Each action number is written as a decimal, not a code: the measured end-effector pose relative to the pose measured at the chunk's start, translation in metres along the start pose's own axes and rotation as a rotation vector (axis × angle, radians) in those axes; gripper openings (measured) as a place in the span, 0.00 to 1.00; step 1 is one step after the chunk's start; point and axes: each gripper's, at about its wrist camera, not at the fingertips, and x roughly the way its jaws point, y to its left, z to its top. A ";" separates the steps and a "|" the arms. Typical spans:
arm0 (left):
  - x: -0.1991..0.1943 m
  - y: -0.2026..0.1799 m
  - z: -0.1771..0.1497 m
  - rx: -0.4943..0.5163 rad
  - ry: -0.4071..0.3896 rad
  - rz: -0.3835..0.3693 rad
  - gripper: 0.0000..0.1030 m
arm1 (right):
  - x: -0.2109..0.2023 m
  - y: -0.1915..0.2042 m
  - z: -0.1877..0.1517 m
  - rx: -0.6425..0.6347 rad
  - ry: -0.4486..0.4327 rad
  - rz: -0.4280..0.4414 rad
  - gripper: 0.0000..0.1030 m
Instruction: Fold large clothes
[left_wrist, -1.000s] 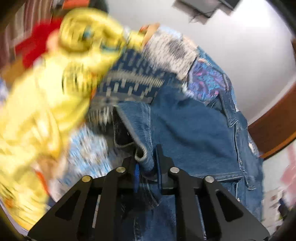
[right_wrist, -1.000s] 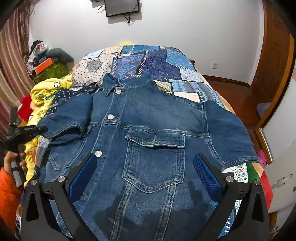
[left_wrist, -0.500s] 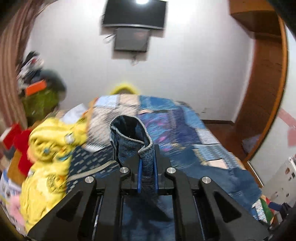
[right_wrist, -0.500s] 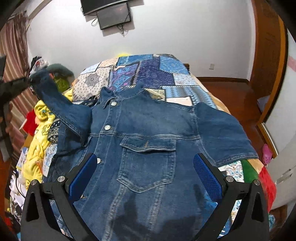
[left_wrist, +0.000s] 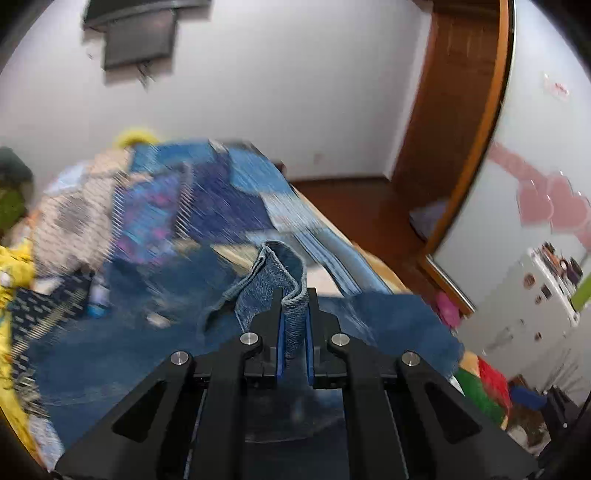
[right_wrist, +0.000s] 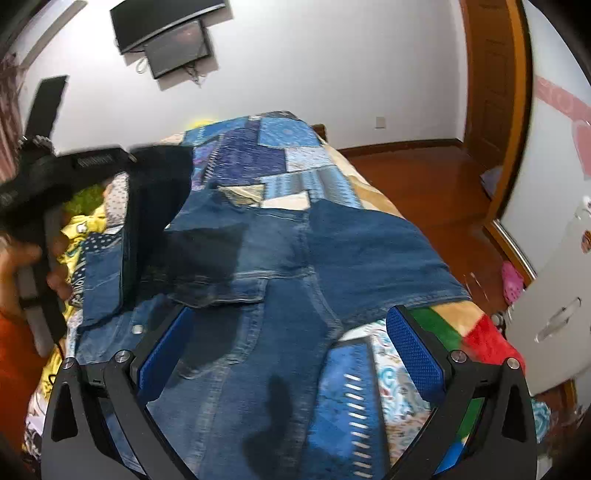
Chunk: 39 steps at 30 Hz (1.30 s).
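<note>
In the left wrist view, our left tool (left_wrist: 293, 332) was clenched on the cuff of the denim jacket's sleeve (left_wrist: 280, 280), the hem doubled between the blue pads, with the rest of the denim jacket (left_wrist: 388, 325) spread below on the patchwork quilt (left_wrist: 207, 199) covering the bed. To do this fold well, we judged the sleeve should be carried across the chest and laid flat, let go only once the cuff rested on the jacket body, so no ridge formed underneath. In the right wrist view, our right tool (right_wrist: 291, 347) stood released, its jaws wide apart with nothing between them, hovering over the jacket's lower front near the chest pocket (right_wrist: 236, 288); the other sleeve (right_wrist: 373, 254) lay flat toward the bed's edge. The left tool showed at the left, gripped in a hand (right_wrist: 26, 269), with the lifted sleeve dark against it. A label on that tool's body was too blurred to read; we saw no other writing.
</note>
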 end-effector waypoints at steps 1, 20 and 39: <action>0.008 -0.008 -0.003 0.002 0.021 -0.010 0.07 | 0.001 -0.006 -0.001 0.010 0.006 -0.012 1.00; 0.054 -0.066 -0.066 0.073 0.345 -0.182 0.38 | 0.020 -0.057 -0.008 0.077 0.084 -0.110 1.00; -0.085 0.105 -0.102 -0.044 0.161 0.180 0.68 | 0.085 -0.136 0.004 0.280 0.293 0.019 1.00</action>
